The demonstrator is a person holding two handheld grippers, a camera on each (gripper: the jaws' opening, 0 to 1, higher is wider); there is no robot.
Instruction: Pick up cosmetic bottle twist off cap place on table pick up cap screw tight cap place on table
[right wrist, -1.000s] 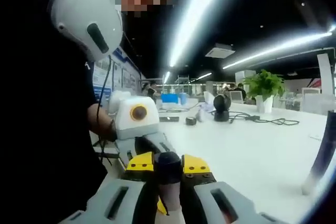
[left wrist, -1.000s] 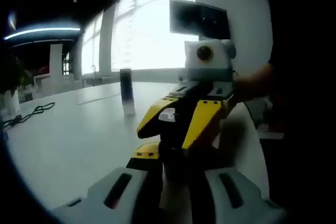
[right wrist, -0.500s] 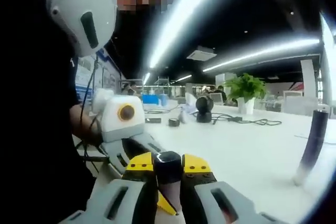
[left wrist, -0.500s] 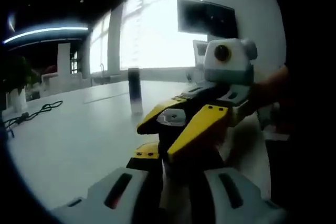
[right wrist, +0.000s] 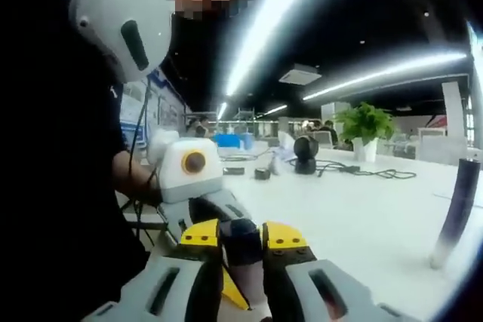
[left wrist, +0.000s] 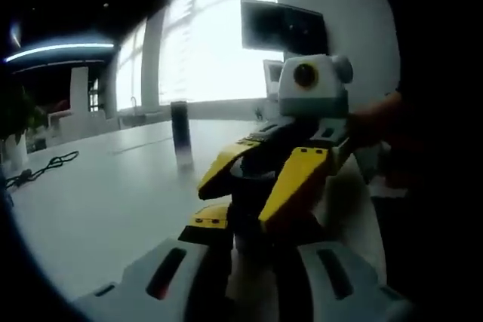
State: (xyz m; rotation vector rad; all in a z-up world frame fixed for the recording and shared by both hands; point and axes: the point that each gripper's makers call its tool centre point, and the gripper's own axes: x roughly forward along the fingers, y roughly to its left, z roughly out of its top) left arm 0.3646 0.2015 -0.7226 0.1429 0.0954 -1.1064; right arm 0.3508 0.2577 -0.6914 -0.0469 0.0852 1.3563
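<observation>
Claws, 2, meeting over white bench (left wrist: pixel 98 201). Left claw (left wrist: pixel 245 243): jaws narrow, closed on body of cosmetic bottle (left wrist: pixel 249 220), held low between the grey jaw housings. Right claw (right wrist: pixel 241 243): yellow-tipped jaws closed on dark cap (right wrist: pixel 240 231) at the bottle's top; seen in left gripper view entering from the right (left wrist: pixel 268 186), yellow fingers angled down over the same spot. Left claw in right gripper view (right wrist: pixel 200 209), coming from the left, gripped by a person's hand (right wrist: pixel 139 186). Second tall dark bottle (left wrist: pixel 181 135) standing upright on the bench, well apart; same bottle at right edge of right gripper view (right wrist: pixel 456 213). Farther back: black cable (left wrist: pixel 41 167), potted plant (right wrist: pixel 366 130), round black device (right wrist: pixel 306 154), bright windows (left wrist: pixel 215 43).
</observation>
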